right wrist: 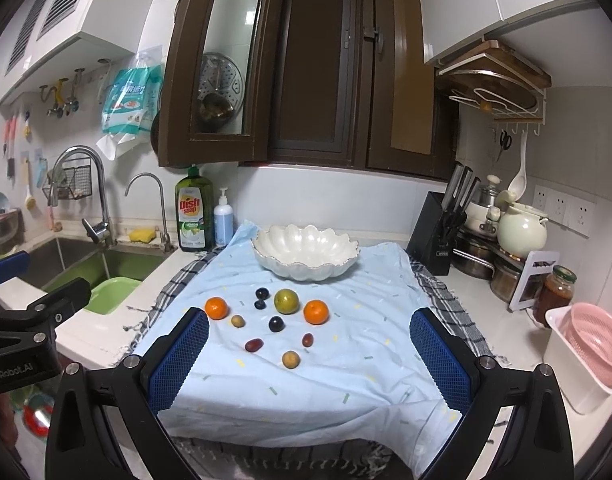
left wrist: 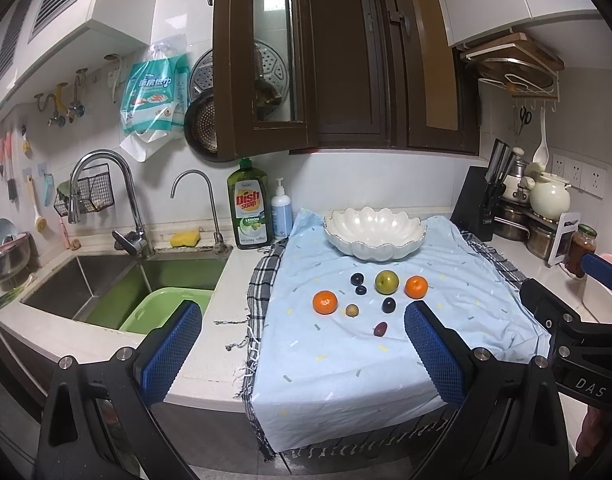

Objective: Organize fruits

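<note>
A white scalloped bowl stands empty at the back of a light blue cloth. In front of it lie two oranges, a green apple, dark grapes, red grapes and small brown fruits. The fruits also show in the left wrist view, such as an orange and the apple. My left gripper and right gripper are both open and empty, held near the counter's front edge, short of the fruit.
A sink with a green basin lies left of the cloth. Dish soap and a pump bottle stand behind. A knife block, pots, a jar and a pink colander are on the right.
</note>
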Motion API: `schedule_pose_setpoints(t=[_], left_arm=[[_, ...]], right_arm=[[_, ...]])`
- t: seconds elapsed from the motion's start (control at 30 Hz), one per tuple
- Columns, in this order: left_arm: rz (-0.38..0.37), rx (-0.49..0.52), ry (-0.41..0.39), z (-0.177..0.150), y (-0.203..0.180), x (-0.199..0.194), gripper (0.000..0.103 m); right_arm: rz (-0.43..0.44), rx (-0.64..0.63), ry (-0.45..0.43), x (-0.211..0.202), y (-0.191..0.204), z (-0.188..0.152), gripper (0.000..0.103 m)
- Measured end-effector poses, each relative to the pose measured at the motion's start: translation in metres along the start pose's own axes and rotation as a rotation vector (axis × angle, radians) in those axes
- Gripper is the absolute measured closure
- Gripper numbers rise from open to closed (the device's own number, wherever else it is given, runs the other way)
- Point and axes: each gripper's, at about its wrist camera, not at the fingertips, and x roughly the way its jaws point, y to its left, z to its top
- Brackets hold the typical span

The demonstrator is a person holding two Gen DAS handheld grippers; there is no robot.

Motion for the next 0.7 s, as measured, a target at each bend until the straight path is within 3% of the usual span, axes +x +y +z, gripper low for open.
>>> schedule_pose_setpoints(t=[0.43, 0.7], left_arm=[[-0.008, 0.011, 0.010, 0.005, 0.003, 0.007, 0.000], [-0.029, 0.035, 0.056, -0.004, -0.001, 0.037, 0.000]], right_arm=[[0.007, -0.003, 0.002, 0.002, 0.004, -0.001, 0.001], [0.003, -0.010, 0.037, 0.020, 0.007, -0.009, 0.001]])
